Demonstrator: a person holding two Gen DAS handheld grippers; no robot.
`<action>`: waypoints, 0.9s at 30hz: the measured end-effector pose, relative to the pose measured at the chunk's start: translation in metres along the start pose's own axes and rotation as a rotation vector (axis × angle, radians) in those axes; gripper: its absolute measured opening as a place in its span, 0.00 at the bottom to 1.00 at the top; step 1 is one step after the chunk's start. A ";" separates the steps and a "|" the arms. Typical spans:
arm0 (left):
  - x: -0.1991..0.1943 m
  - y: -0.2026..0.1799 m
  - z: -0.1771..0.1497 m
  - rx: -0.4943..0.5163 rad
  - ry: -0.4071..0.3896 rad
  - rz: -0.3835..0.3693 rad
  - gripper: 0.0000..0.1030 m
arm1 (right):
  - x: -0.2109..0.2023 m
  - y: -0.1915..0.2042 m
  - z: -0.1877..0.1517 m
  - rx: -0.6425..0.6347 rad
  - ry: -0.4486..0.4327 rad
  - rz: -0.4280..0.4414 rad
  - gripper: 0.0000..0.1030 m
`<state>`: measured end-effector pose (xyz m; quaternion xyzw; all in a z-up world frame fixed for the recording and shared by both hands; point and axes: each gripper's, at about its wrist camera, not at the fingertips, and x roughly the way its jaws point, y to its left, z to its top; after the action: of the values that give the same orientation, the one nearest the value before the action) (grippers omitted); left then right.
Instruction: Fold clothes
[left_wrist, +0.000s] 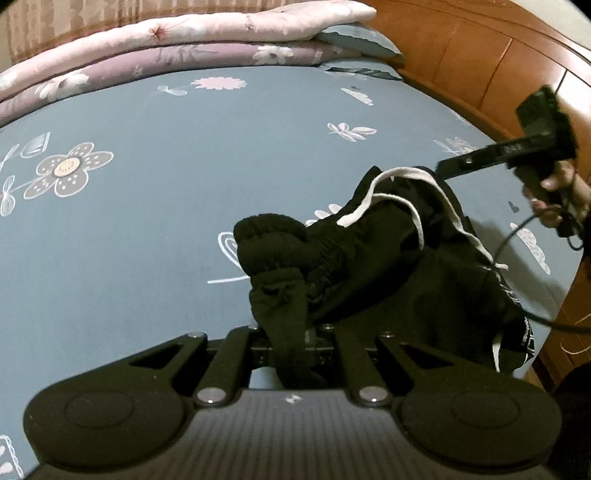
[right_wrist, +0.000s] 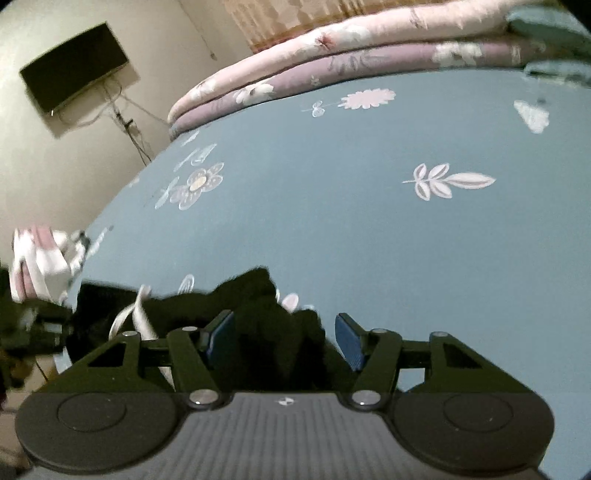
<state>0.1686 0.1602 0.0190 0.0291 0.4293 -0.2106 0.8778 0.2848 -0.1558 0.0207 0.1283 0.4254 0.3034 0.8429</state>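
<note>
A black garment (left_wrist: 369, 258) with an elastic waistband and a white drawstring (left_wrist: 369, 206) lies bunched on the blue flowered bed sheet (left_wrist: 166, 206). My left gripper (left_wrist: 290, 332) is shut on a fold of its black cloth, which hangs down between the fingers. In the left wrist view my right gripper (left_wrist: 447, 168), held by a hand (left_wrist: 554, 192), reaches the garment's far edge from the upper right. In the right wrist view the right gripper (right_wrist: 286, 338) stands open, its blue pads (right_wrist: 351, 343) on either side of the black garment (right_wrist: 258, 295) without pressing it.
Folded pink and purple quilts (left_wrist: 184, 48) and a teal pillow (left_wrist: 354, 37) lie along the bed's far side. A wooden headboard (left_wrist: 480, 55) bounds the right. A pink-and-white cloth heap (right_wrist: 40, 258) sits at the bed's left edge, and a dark screen (right_wrist: 74, 70) hangs on the wall.
</note>
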 end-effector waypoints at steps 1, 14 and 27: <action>0.001 -0.001 0.000 -0.004 0.005 0.002 0.04 | 0.009 -0.005 -0.001 0.023 0.010 0.018 0.63; 0.011 0.006 -0.008 -0.019 0.050 -0.001 0.05 | 0.029 0.056 -0.035 -0.205 0.034 -0.043 0.60; 0.022 0.030 -0.017 -0.023 0.033 -0.104 0.05 | 0.018 0.067 -0.038 -0.103 0.049 0.034 0.49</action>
<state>0.1796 0.1835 -0.0119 0.0001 0.4469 -0.2507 0.8587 0.2362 -0.0934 0.0179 0.0847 0.4274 0.3421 0.8326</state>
